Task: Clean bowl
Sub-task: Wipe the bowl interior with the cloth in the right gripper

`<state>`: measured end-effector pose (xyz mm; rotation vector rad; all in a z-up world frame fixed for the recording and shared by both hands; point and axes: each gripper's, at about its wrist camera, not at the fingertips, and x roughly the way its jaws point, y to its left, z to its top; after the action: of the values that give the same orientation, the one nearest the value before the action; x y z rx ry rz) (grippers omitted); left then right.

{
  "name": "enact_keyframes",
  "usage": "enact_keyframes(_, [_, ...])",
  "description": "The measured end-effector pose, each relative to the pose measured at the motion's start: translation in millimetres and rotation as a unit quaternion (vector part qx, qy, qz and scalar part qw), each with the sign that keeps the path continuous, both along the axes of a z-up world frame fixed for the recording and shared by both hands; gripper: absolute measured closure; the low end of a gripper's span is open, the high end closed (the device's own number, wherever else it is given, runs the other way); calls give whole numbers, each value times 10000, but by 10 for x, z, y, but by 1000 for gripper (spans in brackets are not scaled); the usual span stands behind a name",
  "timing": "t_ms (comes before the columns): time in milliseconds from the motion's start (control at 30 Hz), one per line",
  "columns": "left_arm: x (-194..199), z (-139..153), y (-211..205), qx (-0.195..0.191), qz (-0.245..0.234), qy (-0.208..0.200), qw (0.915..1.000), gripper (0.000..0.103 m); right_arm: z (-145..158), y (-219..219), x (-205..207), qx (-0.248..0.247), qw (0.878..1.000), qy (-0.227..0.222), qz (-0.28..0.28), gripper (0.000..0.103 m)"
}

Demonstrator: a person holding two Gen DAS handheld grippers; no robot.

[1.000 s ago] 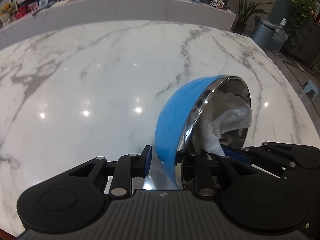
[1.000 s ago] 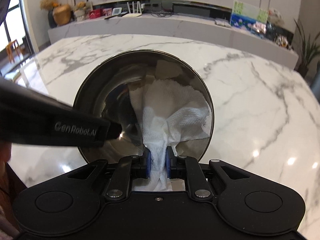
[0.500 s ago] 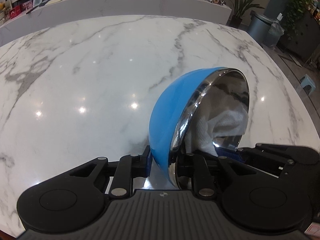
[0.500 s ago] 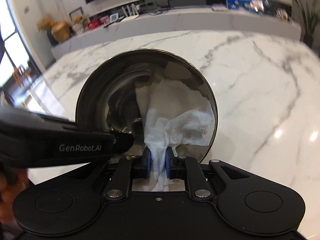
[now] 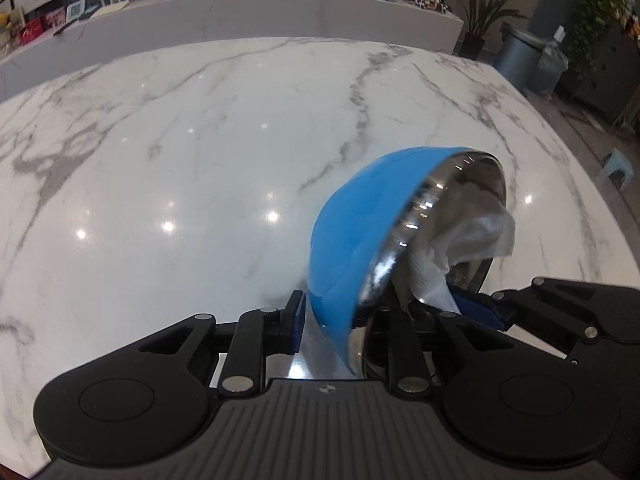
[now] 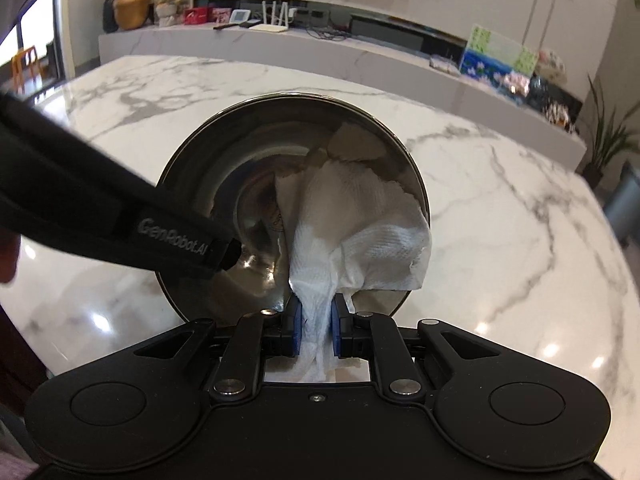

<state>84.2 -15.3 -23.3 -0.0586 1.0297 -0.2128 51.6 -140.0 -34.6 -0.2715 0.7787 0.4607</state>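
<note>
Left gripper clamped across rim of bowl: one blue pad on blue outer wall at 9 o'clock side of the rim, other finger inside the steel cavity. Jaws easing apart right now, rim between them; pads seen at the wall, contact at inner finger hidden. Bowl tipped on edge, mouth facing 3 o'clock in left wrist view, low over white marble table; cannot tell whether its lowest edge touches the top.

Right gripper pinched tight on a bunched white paper towel. Towel fanned out from pads into bowl interior, pressed against steel wall between 1 and 4 o'clock of the mouth in right wrist view; one corner hanging past the rim at 3 o'clock. Bowl mouth facing right wrist camera squarely. Left gripper finger, black, entering from 9 o'clock, tip inside the bowl at 8 o'clock.

Long white counter beyond table at 12 o'clock, small clutter on top. Grey bin and potted plant off table corner at 1 o'clock in left wrist view.
</note>
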Motion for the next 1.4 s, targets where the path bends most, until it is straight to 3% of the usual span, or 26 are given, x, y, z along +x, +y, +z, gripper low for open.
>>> enact_keyframes(200, [3,-124,-7,-321,-13,262,9991,81,32,-120,103,796,9953,495,-230,91])
enact_keyframes(367, [8,-125,11,-369,-64,259,9990,84,8,-135,72,872,9944,533,-252,91])
enact_keyframes(533, [7,-91,-12,-193,-274,282,9990,84,-27,-4,33,386,9989,267,-47,91])
enact_keyframes(600, [18,-63,-43,-26,-416,289,9987,84,-29,100,-11,-80,9999,-23,92,92])
enact_keyframes(733, [44,4,-111,409,-718,268,9962,84,-56,240,-111,-851,9942,-564,325,92])
enact_keyframes(800, [63,29,-119,507,-791,277,9952,85,-58,261,-110,-906,9935,-596,343,91])
enact_keyframes(1033, [111,-12,-34,200,-516,243,9982,82,-12,160,2,-296,9993,-173,141,91])
enact_keyframes(1233, [140,-98,-21,-35,-370,333,9988,80,15,46,59,658,9967,468,-49,91])
enact_keyframes(1400, [145,-117,-3,-68,-363,370,9986,79,22,83,33,588,9974,417,11,91])
